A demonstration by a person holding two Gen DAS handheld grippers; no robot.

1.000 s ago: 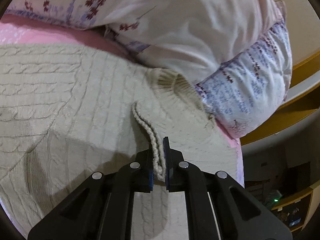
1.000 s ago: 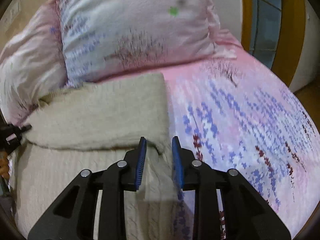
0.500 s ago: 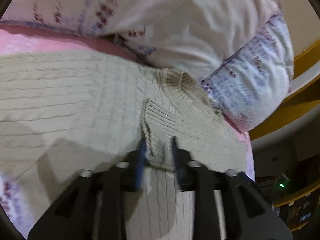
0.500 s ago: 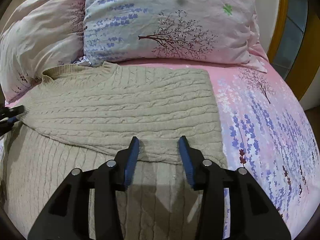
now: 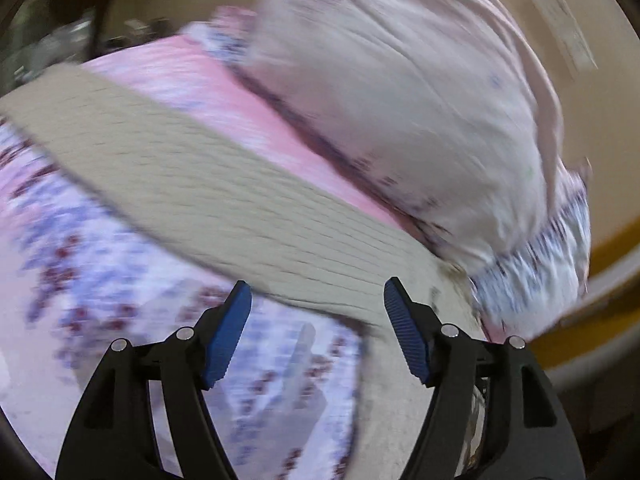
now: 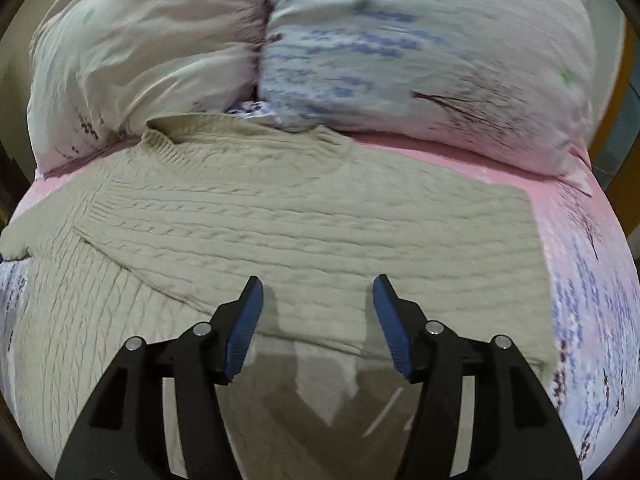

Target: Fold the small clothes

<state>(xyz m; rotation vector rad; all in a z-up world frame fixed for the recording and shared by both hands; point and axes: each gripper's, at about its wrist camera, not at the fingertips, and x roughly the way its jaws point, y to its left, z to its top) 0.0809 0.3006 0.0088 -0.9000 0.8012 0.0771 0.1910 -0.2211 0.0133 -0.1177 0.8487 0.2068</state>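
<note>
Knitted beige sweater [image 6: 304, 216] lies across the bed below the pillows [image 6: 420, 48], its folded edge directly ahead of the empty, parted right gripper [image 6: 318, 320], nearer than the likewise empty, parted left gripper [image 5: 318, 326]

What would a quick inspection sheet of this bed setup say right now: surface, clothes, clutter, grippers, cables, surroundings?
Surface: bed sheet, pink with floral print.
Job's things: beige knit sweater spread flat, collar toward the pillows, one part folded across the body.
Clutter: two pillows at the head of the bed, touching the collar.
Grippers: left gripper open, empty; right gripper open, empty, over the sweater.
Cables: nothing seen.
Surroundings: wooden bed frame; the left view is too blurred for more.
</note>
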